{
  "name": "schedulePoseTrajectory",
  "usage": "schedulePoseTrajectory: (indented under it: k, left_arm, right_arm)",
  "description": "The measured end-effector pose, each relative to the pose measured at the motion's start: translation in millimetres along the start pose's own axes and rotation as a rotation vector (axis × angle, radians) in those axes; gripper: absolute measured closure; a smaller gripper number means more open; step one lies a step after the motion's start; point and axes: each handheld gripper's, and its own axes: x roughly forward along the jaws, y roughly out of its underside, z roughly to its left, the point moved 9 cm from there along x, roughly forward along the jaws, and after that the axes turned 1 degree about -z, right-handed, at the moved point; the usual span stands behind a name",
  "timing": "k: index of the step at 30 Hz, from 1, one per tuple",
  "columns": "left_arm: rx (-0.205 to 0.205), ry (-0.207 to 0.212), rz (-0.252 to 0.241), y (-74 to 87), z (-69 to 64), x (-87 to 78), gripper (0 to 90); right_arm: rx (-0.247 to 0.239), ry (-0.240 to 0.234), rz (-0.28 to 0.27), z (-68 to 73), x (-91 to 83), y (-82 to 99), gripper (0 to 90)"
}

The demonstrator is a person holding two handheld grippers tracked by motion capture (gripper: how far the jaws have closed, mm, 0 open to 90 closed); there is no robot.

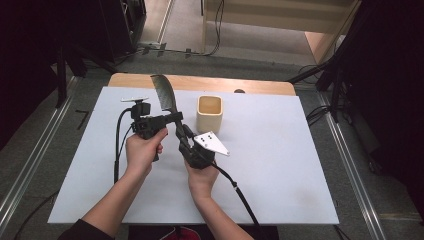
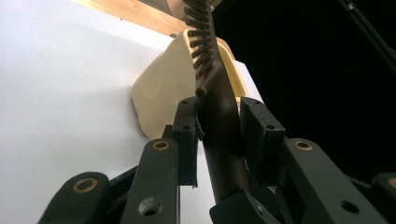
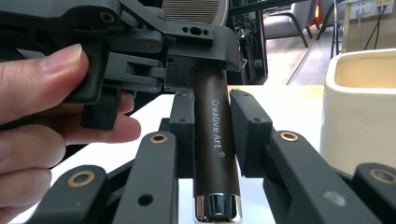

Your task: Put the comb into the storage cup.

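- High view: the person's left hand (image 1: 142,150) is holding the left gripper (image 1: 172,118) level, pointing toward the right, with its jaws closing on a dark hairbrush (image 1: 166,97) just above the handle.
- The right gripper (image 1: 181,134) is coming up from the right hand (image 1: 201,177) and is pointing away and slightly left, gripping the lower part of the brush handle.
- The hairbrush is standing up off the white table (image 1: 280,150), its long axis tilting away and a little left, with the bristled head at the far end and the handle at the near end.
- A cream square holder (image 1: 209,113) is sitting on the table just to the right of the brush, apart from it.
- Left gripper view: the left gripper's (image 2: 218,135) pads are pressing on both sides of the brush's (image 2: 219,135) dark neck, the jaws standing narrow around it; bristles are running up toward the top edge, and the holder (image 2: 163,93) is showing behind.
- Right gripper view: the right gripper (image 3: 212,137) is clamping the brown handle (image 3: 212,140), printed "Creative Art", between its pads; the handle is running straight up the picture, with its chrome cap at the bottom.
- Above it, the left gripper (image 3: 196,51) is crossing the handle sideways, with the left hand's fingers (image 3: 51,70) on it, and the holder (image 3: 359,107) is sitting at the right.
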Motion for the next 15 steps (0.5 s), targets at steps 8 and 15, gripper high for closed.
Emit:
schedulePoseTrajectory:
  k: [8,15]
  left_arm:
    - [0.015,-0.004,0.019,1.7,-0.9,0.2,73.1]
    - [0.056,-0.03,0.002,-1.3,0.0,-1.7,73.1]
  right_arm:
    - [-0.088,-0.006,-0.05,2.8,0.4,-2.6,55.4]
    - [-0.108,-0.017,-0.026,4.9,-0.2,0.4,47.6]
